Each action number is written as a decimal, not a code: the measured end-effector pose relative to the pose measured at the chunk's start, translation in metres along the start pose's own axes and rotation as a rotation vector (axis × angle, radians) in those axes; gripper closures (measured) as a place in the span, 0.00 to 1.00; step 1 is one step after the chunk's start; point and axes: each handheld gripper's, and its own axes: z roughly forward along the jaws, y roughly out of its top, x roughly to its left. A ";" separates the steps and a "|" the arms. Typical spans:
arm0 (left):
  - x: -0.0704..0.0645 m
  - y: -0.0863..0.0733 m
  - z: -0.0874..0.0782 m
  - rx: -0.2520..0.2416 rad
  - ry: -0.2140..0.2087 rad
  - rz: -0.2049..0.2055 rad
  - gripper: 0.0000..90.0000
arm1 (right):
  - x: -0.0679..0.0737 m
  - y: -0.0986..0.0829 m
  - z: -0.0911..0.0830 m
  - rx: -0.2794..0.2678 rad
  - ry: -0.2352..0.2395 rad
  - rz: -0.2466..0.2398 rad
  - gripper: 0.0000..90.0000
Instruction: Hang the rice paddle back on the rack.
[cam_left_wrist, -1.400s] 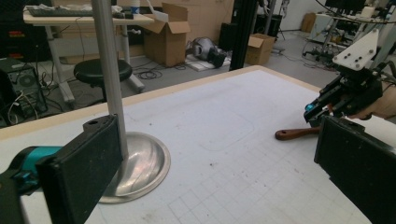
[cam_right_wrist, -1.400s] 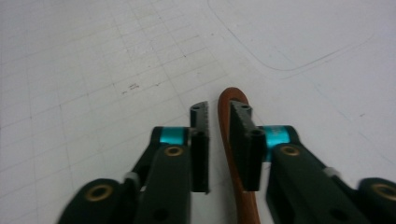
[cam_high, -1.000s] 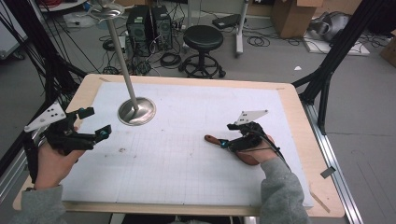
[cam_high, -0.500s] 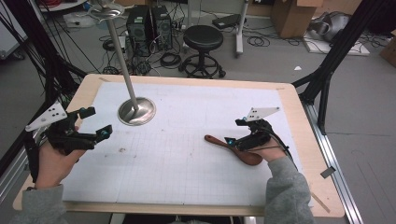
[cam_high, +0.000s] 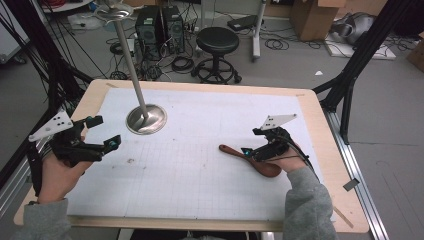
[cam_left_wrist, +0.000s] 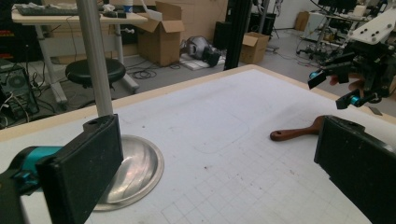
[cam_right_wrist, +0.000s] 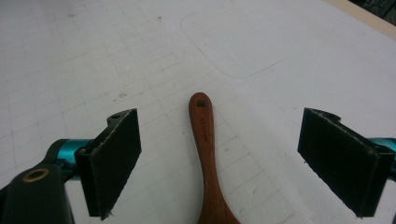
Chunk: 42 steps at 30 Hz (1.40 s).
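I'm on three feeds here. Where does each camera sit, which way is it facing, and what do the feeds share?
High view: above the person's side of the table, looking forward and down; both forearms enter from below, left gripper and right gripper.
Left gripper view: on the left gripper, looking across the table past the metal stand to the right gripper.
Right gripper view: on the right gripper, looking down between open jaws.
Shared: the wooden spoon appears in all three.

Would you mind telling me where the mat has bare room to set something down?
The middle of the mat, between the metal base and the wooden spoon, is bare, as is the far right corner. It is crowded only around the spoon, under the right gripper.
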 end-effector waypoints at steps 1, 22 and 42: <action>0.000 0.000 0.000 -0.002 0.000 -0.001 0.02 | -0.001 0.000 0.002 0.012 -0.001 -0.007 0.13; 0.000 -0.004 -0.004 0.019 0.010 -0.001 0.02 | -0.006 -0.004 0.029 0.195 -0.024 -0.004 0.19; 0.001 -0.005 -0.009 0.018 0.018 -0.005 0.02 | -0.003 -0.011 0.050 0.360 -0.004 -0.068 0.46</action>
